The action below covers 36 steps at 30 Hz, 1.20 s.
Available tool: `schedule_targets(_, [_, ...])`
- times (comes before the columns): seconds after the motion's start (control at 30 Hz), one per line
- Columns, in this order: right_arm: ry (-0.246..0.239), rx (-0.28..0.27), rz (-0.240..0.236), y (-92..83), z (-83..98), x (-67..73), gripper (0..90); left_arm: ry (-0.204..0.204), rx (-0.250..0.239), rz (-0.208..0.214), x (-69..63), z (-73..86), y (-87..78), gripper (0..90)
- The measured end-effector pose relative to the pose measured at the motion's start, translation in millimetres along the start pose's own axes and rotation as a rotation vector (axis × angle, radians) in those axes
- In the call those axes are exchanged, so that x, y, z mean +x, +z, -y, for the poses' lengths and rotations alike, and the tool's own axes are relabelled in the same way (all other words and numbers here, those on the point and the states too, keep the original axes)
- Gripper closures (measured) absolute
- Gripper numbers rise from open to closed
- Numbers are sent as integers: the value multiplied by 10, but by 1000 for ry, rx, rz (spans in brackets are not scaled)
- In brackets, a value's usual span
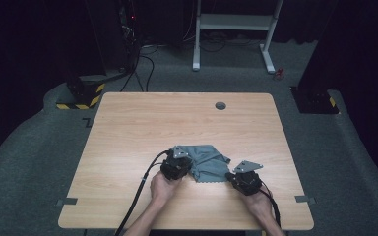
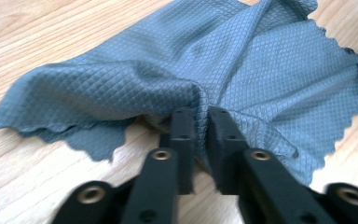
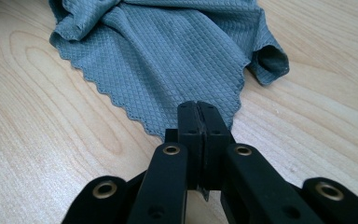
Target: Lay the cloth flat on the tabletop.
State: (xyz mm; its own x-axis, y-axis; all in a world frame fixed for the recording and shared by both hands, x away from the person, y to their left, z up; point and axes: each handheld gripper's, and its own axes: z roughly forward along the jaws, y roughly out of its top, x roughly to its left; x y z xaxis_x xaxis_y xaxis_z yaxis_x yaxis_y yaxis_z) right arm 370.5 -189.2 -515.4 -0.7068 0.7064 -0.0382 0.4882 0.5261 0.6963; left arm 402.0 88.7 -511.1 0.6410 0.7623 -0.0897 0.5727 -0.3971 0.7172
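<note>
I have the grey cloth (image 1: 207,162) lying crumpled on the surface (image 1: 142,128), near the middle of its near edge. The left gripper (image 2: 200,116) has its jaws closed on a raised fold at the cloth's left side; fabric is pinched between them. The right gripper (image 3: 199,109) has its jaws closed on the scalloped hem at the cloth's near right corner.

Status, as I judge it:
1. Both grips are made. This step is done.
2. The cloth is not yet spread. It remains bunched, with one corner rolled over on itself.
3. Remaining work appears to be drawing the two held points apart to flatten the cloth, then folding or laying it out on the surface.
</note>
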Motion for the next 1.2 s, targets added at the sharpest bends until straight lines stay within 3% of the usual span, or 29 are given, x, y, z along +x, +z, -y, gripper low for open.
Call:
schedule_targets(0.17, [-25,-23,-7,-152,-55,53,896,9,-47,-23,57,52,-360,876])
schedule_targets(0.3, [-49,-25,-25,-234,-108,108,895,21,-31,-43,138,105,-591,875])
schedule_targets(0.37, [-69,-15,-22,-179,-126,155,895,9,-19,-63,169,131,-582,851])
schedule_targets(0.5, [-93,17,0,-12,-158,256,890,-24,6,-62,212,193,-453,733])
schedule_targets(0.53, [-90,19,7,10,-164,259,878,-32,1,-66,214,205,-451,677])
schedule_targets(0.63, [-73,-2,-4,-33,-163,255,852,-37,-38,-91,184,261,-543,631])
schedule_targets(0.87, [-22,-29,5,-179,-70,173,815,9,-25,-161,90,502,-724,606])
schedule_targets(1.0, [12,-31,3,-152,24,154,775,-16,-29,-153,78,649,-715,603])
schedule_targets(1.13, [19,-30,0,-116,44,191,755,-25,-36,-145,95,650,-636,605])
schedule_targets(1.2, [24,-33,-13,-93,37,194,756,-24,-24,-123,85,620,-591,649])
